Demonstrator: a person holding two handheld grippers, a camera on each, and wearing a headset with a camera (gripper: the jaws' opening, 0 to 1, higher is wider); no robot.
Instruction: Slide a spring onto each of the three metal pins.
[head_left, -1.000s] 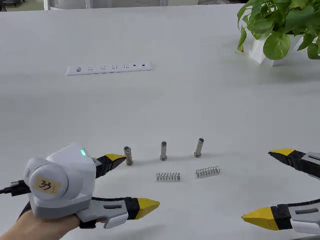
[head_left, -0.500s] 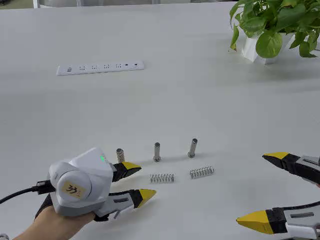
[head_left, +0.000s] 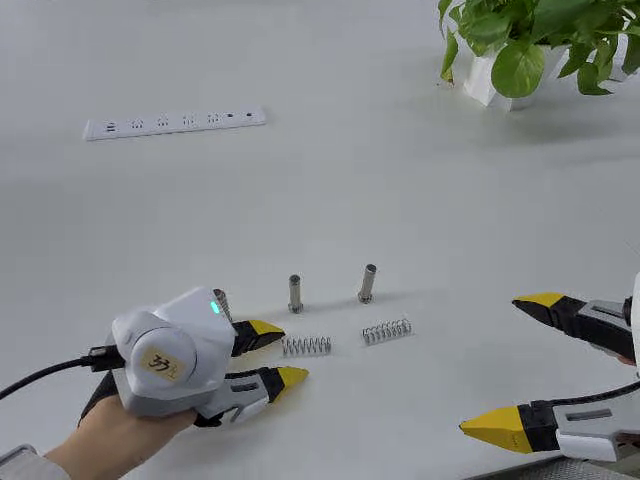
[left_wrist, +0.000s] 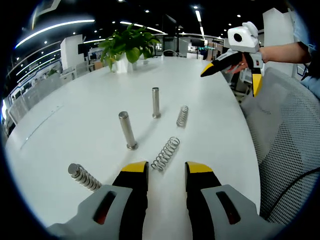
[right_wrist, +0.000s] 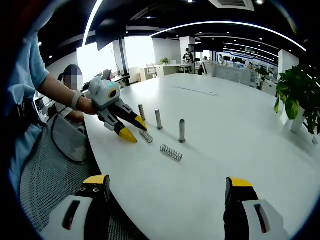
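Your left gripper (left_wrist: 166, 172) has its jaws parted by a modest gap and nothing is pinched between them. Just ahead of that gap lies the near spring (left_wrist: 166, 153), flat on the white table (head_left: 400, 180). In the left gripper view its long axis runs away from the jaws and a little to the right, with its near end about level with the yellow tips. Seen from your head view, that spring's axis runs left to right along the row of pins, and its left end is just beside the left gripper's tips.

The second spring (head_left: 387, 331) also lies flat, near the first and to its right. It points the same way, with its right end a touch farther from you.

Behind the springs, the middle pin (head_left: 295, 293) and the right pin (head_left: 368, 283) stand upright and bare on their wider bases. The left pin (left_wrist: 84, 176) already wears a spring along its shaft. In the head view it is partly hidden behind the left gripper's body.

Your right gripper (head_left: 495, 365) is spread wide and holds nothing, well apart from the springs on the right side of the table.

Farther back a white power strip (head_left: 175, 123) lies on the left, and a potted plant (head_left: 520, 40) stands at the far right.
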